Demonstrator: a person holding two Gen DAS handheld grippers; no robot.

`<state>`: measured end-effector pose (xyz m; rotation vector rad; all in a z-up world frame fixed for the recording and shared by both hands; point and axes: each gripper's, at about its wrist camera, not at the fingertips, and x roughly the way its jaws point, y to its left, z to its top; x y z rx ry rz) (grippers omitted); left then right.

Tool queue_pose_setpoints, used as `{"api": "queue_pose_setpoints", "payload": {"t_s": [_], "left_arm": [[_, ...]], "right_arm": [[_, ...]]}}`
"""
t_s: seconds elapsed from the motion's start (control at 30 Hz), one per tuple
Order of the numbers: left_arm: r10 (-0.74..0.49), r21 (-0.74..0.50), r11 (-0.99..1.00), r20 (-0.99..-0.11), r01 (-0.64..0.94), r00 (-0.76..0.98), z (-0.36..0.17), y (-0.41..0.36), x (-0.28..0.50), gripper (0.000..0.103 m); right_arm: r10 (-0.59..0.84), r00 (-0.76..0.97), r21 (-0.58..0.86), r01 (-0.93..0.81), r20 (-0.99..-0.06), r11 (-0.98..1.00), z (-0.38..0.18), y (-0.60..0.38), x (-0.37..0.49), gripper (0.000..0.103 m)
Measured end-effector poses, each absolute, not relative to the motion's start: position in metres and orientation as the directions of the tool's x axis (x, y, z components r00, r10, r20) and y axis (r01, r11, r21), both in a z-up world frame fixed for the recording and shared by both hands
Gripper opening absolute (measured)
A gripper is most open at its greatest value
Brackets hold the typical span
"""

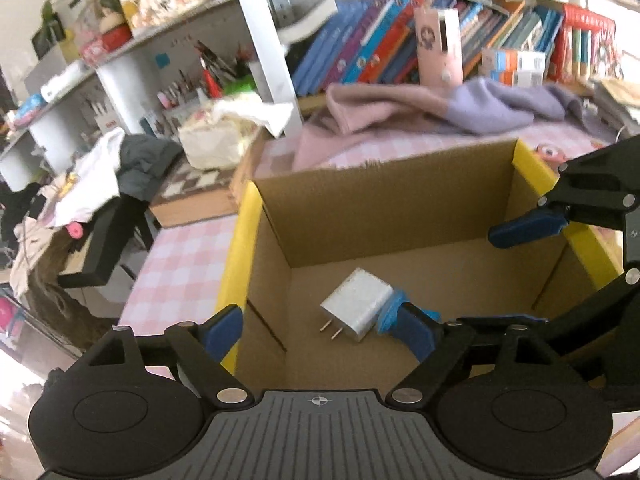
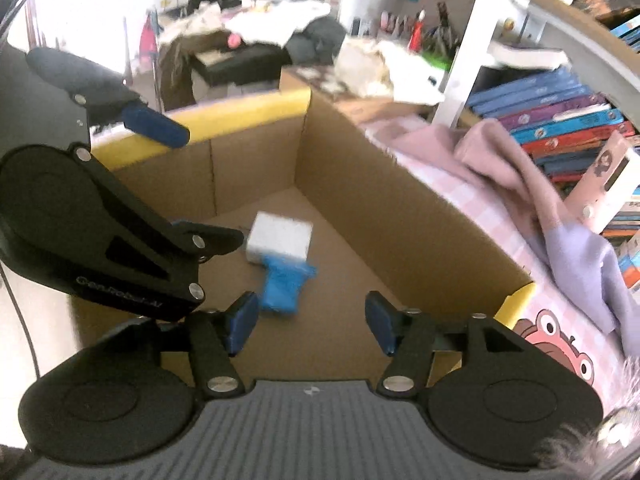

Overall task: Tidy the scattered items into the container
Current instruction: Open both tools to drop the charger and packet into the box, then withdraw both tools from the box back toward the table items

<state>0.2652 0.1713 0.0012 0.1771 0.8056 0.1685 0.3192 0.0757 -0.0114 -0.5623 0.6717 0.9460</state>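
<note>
— Left claw? Right claw?
— Both wide open, holding nothing — up over the cardboard box.
— White charger?
— Down below both claws, on the box floor, touching the blue thing beside it.

You've got an open cardboard box w/ yellow tape on its rim corners, sitting on pink checked cloth. On its floor lies a white wall charger, flat on one broad side, two prongs level, aimed at the left wall in the left wrist view. Touching its other end is a small blue item (blurred, looks crumpled; can't tell what it is). Both sit approx. mid-floor, clear of the walls.
</note>
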Motion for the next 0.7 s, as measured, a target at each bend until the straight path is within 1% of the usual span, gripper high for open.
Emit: {"api": "queue_pose_setpoints", "payload": {"t_s": [0.07,0.13,0.17,0.23,0.27,0.33,0.47,0.7], "left_arm": [[0.219,0.219,0.971,-0.673,-0.093,0.706,0.010,0.168,0.255,0.086],[0.224,0.218,0.970,-0.645,-0.105,0.731,0.020,0.165,0.244,0.087],[0.228,0.216,0.970,-0.630,-0.115,0.743,0.025,0.164,0.238,0.088],[0.252,0.208,0.966,-0.593,-0.157,0.765,0.035,0.163,0.225,0.093],[0.275,0.201,0.960,-0.569,-0.194,0.774,0.040,0.163,0.216,0.096],[0.304,0.173,0.953,-0.530,-0.251,0.791,0.045,0.161,0.198,0.097],[0.303,0.118,0.952,-0.507,-0.283,0.807,0.053,0.159,0.169,0.097],[0.279,0.102,0.959,-0.483,-0.263,0.830,0.062,0.152,0.128,0.097]], "right_arm": [[0.552,0.442,-0.158,-0.860,-0.707,0.486,-0.004,0.072,0.311,0.058],[0.564,0.473,-0.169,-0.846,-0.677,0.506,0.005,0.065,0.301,0.060],[0.571,0.489,-0.172,-0.837,-0.660,0.519,0.009,0.061,0.295,0.062],[0.580,0.529,-0.180,-0.815,-0.620,0.551,0.019,0.054,0.286,0.069],[0.583,0.552,-0.184,-0.801,-0.597,0.570,0.023,0.050,0.281,0.070],[0.590,0.591,-0.180,-0.773,-0.550,0.608,0.033,0.041,0.268,0.070],[0.591,0.630,-0.165,-0.742,-0.504,0.650,0.044,0.024,0.242,0.071],[0.572,0.682,-0.132,-0.687,-0.455,0.715,0.057,0.002,0.200,0.071]]}}
